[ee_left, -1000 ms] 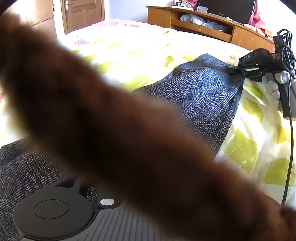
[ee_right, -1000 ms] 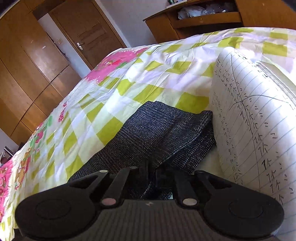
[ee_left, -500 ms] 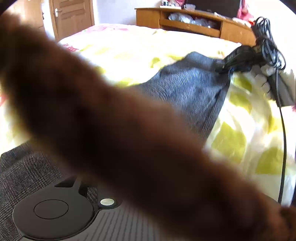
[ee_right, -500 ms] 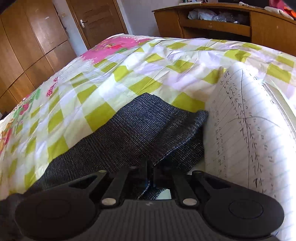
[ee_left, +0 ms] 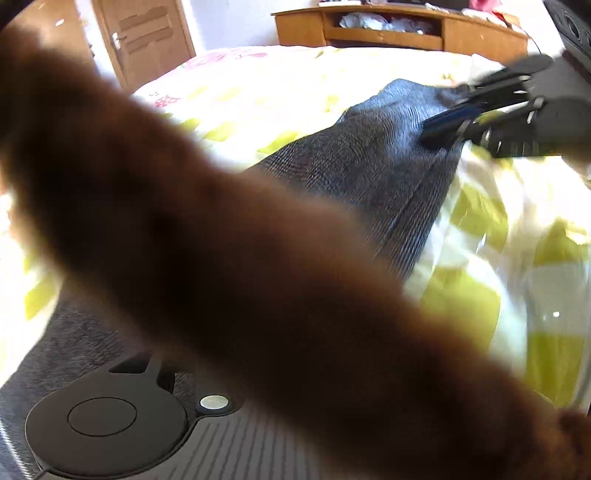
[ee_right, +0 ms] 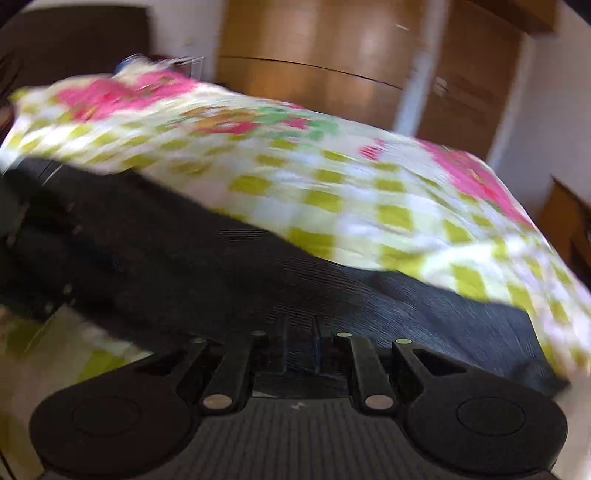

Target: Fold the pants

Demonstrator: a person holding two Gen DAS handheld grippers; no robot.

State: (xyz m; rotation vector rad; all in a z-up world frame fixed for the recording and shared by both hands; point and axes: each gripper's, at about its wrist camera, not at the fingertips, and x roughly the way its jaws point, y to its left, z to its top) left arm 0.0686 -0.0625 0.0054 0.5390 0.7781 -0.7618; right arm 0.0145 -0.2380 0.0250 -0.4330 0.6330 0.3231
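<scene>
1. The bed (ee_left: 280,81) is the largest thing in both views, covered by a sheet of yellow-green and white checks with pink flower patches.
2. A wooden wardrobe (ee_right: 314,55) and a wooden door (ee_left: 147,37) stand behind the bed. Beside the door is a low wooden shelf unit (ee_left: 399,27). Its open compartment holds pale crumpled items, too small and blurred to name.
3. The pants (ee_left: 369,177), of dark grey woven cloth, lie on the bed. In the left wrist view their long axis runs from the lower left corner, near the left gripper, up to the upper right, where the far end meets the right gripper (ee_left: 436,129). In the right wrist view the pants (ee_right: 184,258) stretch as a dark band from the left edge down to the lower right.
4. A blurred brown furry band (ee_left: 221,240), right against the lens, crosses the left wrist view diagonally and hides most of the left gripper (ee_left: 166,376). Grey cloth lies around its one visible finger, but I cannot tell how its jaws stand.
5. The right gripper (ee_right: 301,347) has its jaws easing apart, only a narrow gap between them, with a fold of the pants between the pads. The cloth rises to its tips in the left wrist view.
</scene>
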